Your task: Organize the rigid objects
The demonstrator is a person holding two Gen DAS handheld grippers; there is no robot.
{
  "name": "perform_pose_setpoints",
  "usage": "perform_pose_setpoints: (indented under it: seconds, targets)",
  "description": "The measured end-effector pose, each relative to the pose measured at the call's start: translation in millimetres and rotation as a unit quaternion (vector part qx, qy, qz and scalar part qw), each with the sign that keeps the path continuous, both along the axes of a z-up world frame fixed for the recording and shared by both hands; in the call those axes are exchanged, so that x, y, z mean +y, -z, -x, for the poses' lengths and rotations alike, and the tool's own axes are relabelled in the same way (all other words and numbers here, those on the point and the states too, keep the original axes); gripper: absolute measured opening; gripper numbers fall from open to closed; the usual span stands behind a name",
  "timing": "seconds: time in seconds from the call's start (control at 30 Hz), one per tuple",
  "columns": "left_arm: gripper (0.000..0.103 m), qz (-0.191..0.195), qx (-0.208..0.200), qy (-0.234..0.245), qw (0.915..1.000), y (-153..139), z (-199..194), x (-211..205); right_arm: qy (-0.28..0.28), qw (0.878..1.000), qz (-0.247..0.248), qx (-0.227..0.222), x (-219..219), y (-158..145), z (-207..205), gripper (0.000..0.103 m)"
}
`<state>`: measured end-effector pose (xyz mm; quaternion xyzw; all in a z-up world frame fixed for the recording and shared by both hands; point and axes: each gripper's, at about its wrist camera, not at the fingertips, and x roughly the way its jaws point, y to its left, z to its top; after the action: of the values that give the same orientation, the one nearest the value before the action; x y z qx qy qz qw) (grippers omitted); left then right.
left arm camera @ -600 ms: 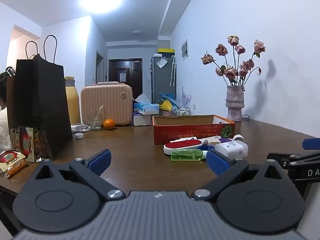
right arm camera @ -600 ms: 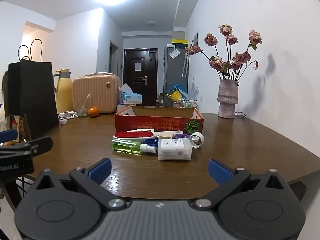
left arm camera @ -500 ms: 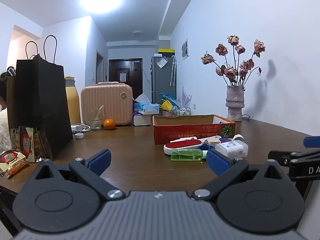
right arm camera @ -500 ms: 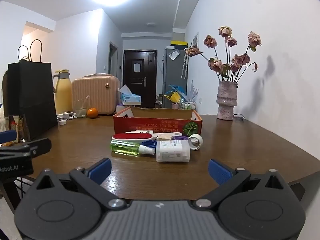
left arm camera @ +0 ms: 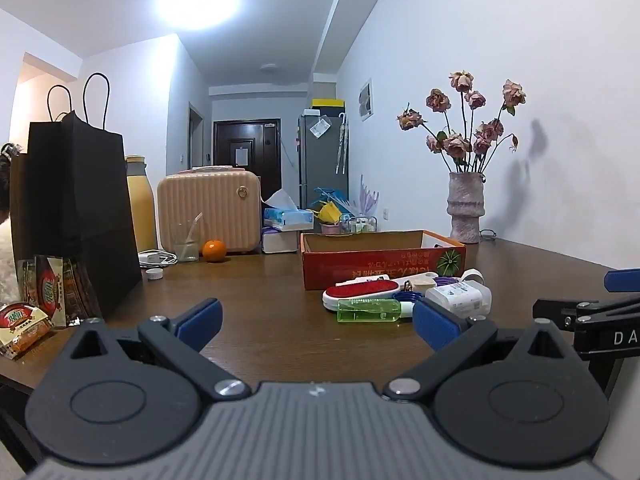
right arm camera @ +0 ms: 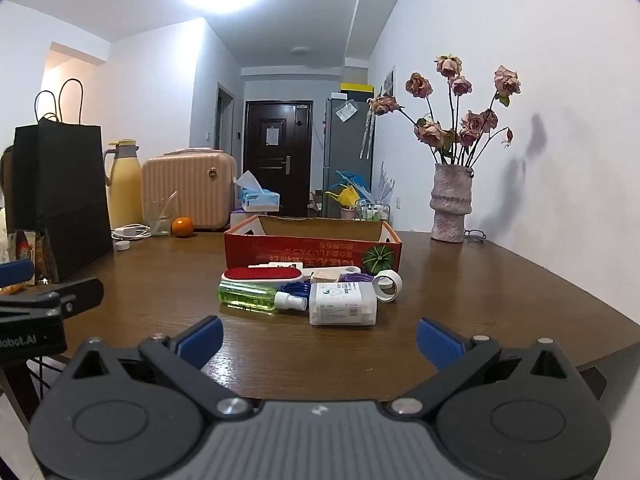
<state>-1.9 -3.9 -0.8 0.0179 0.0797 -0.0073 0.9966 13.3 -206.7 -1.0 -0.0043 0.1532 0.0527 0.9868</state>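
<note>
A cluster of small items lies on the brown table in front of a red cardboard box (right arm camera: pixel 312 246) (left arm camera: pixel 382 264): a red lint brush (right arm camera: pixel 262 275) (left arm camera: pixel 362 291), a green spray bottle (right arm camera: pixel 250 295) (left arm camera: pixel 368 310), a white bottle (right arm camera: pixel 342 309) (left arm camera: pixel 458 298) lying on its side, a tape roll (right arm camera: pixel 387 285) and blue and purple bits. My right gripper (right arm camera: pixel 320 340) hangs open near the table's front edge, short of the cluster, with nothing between its fingers. My left gripper (left arm camera: pixel 316 324) is open too, left of the cluster, with nothing in it.
A black paper bag (left arm camera: pixel 76 216) and snack packets (left arm camera: pixel 24 322) stand at the left. Further back are a pink case (left arm camera: pixel 208 208), a yellow flask (right arm camera: pixel 124 184), a glass, an orange (right arm camera: pixel 182 226) and tissue boxes. A vase of dried roses (right arm camera: pixel 450 204) stands by the right wall.
The right wrist view has crept slightly closer to the cluster and lifted a little. The left gripper has stayed nearly still. Both grippers remain wide open.
</note>
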Motion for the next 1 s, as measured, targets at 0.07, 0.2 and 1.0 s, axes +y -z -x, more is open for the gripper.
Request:
perform_pose_setpoints:
  seconds: [0.07, 0.2, 1.0]
  targets:
    - [0.103, 0.002, 0.0, -0.001, 1.0, 0.3, -0.2, 1.0, 0.0, 1.0, 0.001, 0.0, -0.6, 0.5, 0.6, 0.103]
    - [0.103, 0.005, 0.002, 0.002, 1.0, 1.0, -0.7, 2.1, 0.003, 1.0, 0.002, 0.0, 1.6, -0.7, -0.2, 0.103]
    - [0.103, -0.005, 0.005, 0.01, 0.9999, 2.7, -2.0, -2.7, 0.005, 1.0, 0.003, 0.005, 0.0, 3.0, -1.5, 0.103]
